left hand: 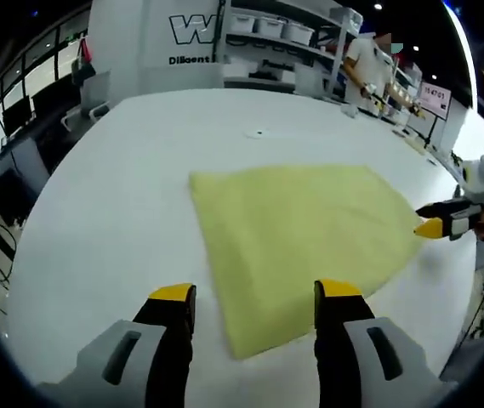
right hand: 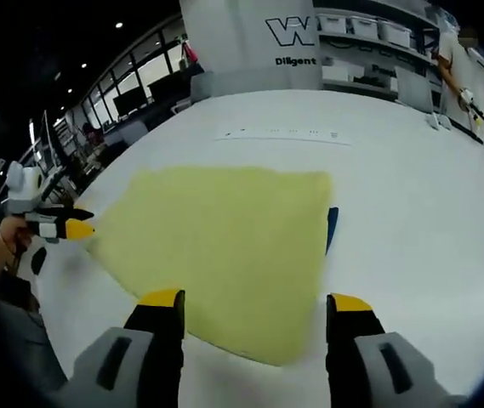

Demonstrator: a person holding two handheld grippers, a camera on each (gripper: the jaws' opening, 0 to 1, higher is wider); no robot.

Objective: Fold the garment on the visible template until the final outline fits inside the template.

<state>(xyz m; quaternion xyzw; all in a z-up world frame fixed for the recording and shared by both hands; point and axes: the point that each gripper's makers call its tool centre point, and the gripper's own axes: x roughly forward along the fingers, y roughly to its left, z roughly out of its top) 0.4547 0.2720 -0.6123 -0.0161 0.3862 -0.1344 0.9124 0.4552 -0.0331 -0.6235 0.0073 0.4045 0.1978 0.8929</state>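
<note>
A pale yellow garment [left hand: 301, 229] lies folded flat on the white table [left hand: 122, 187], roughly a triangle with its point to the right. My left gripper [left hand: 256, 293] is open, and its jaws straddle the cloth's near corner just above it. The right gripper [left hand: 433, 225] comes in from the right with its yellow tip at the garment's right point. In the right gripper view the garment [right hand: 224, 246] spreads ahead, and my right gripper [right hand: 257, 300] is open over its near edge. The left gripper [right hand: 73, 227] sits at the cloth's left point. A dark blue strip [right hand: 333, 225] peeks out under the right edge.
The white table [right hand: 412, 195] carries small printed marks [right hand: 284, 133] beyond the garment. Shelves with bins [left hand: 284, 34] and a person [left hand: 369, 64] stand behind the table's far edge. A hand [right hand: 3, 242] holds the left gripper at the table's left edge.
</note>
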